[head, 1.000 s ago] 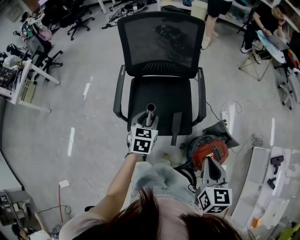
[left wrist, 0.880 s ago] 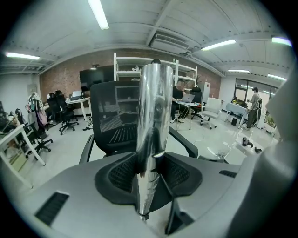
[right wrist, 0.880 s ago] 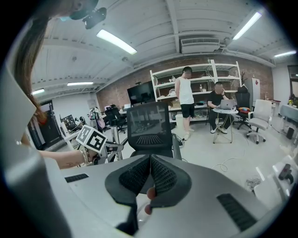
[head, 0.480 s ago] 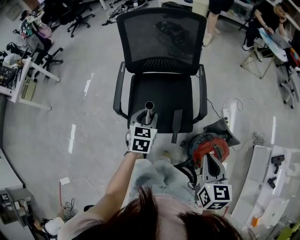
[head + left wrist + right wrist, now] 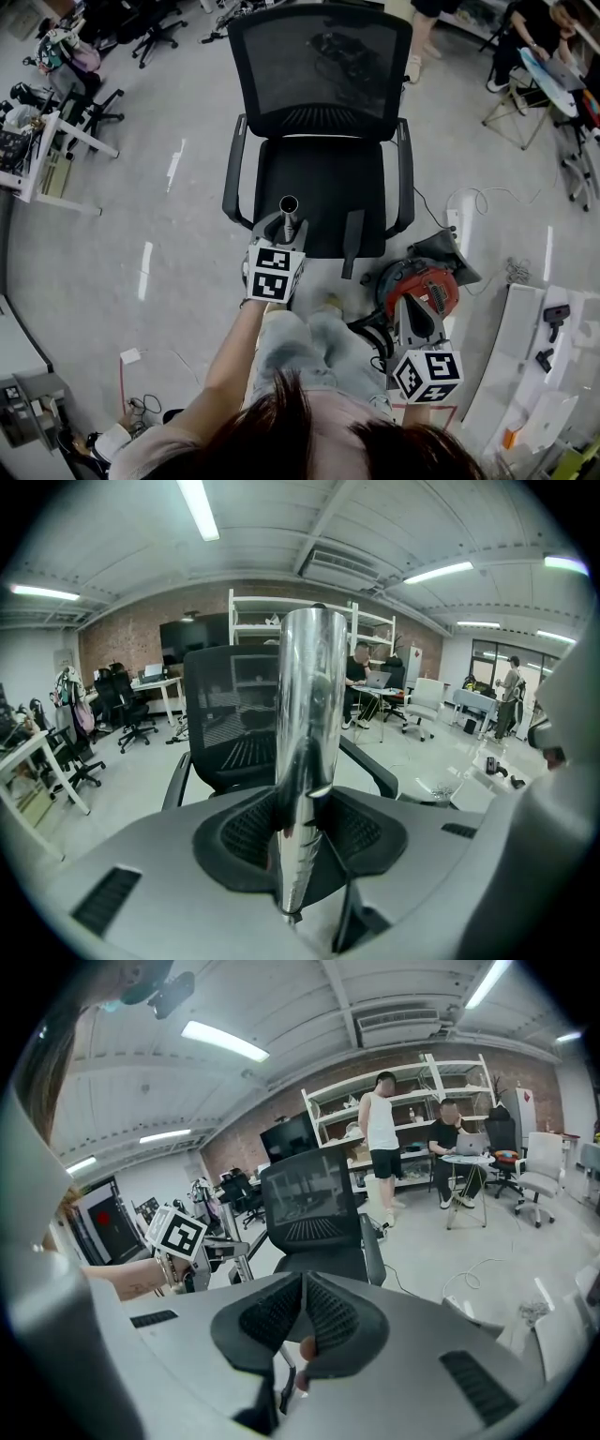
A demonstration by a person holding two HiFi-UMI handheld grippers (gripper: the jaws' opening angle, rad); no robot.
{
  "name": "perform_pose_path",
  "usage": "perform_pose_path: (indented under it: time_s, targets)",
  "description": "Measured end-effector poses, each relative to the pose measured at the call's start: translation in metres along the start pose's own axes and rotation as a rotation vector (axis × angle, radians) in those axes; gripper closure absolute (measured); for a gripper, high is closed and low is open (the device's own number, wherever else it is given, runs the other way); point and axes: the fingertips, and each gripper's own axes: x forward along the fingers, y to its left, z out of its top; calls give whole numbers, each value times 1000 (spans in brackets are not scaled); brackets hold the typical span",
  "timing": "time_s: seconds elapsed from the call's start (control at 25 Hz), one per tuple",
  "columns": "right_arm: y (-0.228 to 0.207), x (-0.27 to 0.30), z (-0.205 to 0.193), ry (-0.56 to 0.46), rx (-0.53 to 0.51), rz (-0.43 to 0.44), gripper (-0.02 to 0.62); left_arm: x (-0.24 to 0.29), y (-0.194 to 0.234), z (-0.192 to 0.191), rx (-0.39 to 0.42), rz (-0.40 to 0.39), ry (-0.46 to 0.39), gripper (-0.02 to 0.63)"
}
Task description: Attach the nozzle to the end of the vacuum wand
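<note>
My left gripper [image 5: 281, 228] is shut on the chrome vacuum wand [image 5: 289, 208], which stands up over the front of the chair seat. In the left gripper view the wand [image 5: 311, 714] rises between the pads, its open end uppermost. A slim black nozzle [image 5: 352, 242] lies on the seat's front right, apart from both grippers. My right gripper [image 5: 418, 323] hovers over the red vacuum cleaner [image 5: 427, 281], to the right of the chair. In the right gripper view, the right gripper [image 5: 303, 1309] has its pads pressed together with nothing between them.
The black mesh office chair [image 5: 323, 122] stands straight ahead. A black hose [image 5: 370, 337] curls beside my legs. White shelving parts [image 5: 534, 356] lie on the floor at the right. A power strip and cable [image 5: 459, 220] run behind the vacuum. People stand and sit at desks [image 5: 412, 1138] further off.
The right gripper has sunk a little over the red vacuum. The left gripper and the wand have kept still.
</note>
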Motion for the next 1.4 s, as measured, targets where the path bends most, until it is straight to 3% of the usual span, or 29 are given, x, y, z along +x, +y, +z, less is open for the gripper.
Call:
perform_pose_path:
  time_s: [0.88,1.4]
  targets:
    - [-33,73,-72,149,12,57,569,2,7,-4,-2,0,-24,453]
    - [-51,101,-115,233,-66,93,569,1,6,-6,14,-9,-34,453]
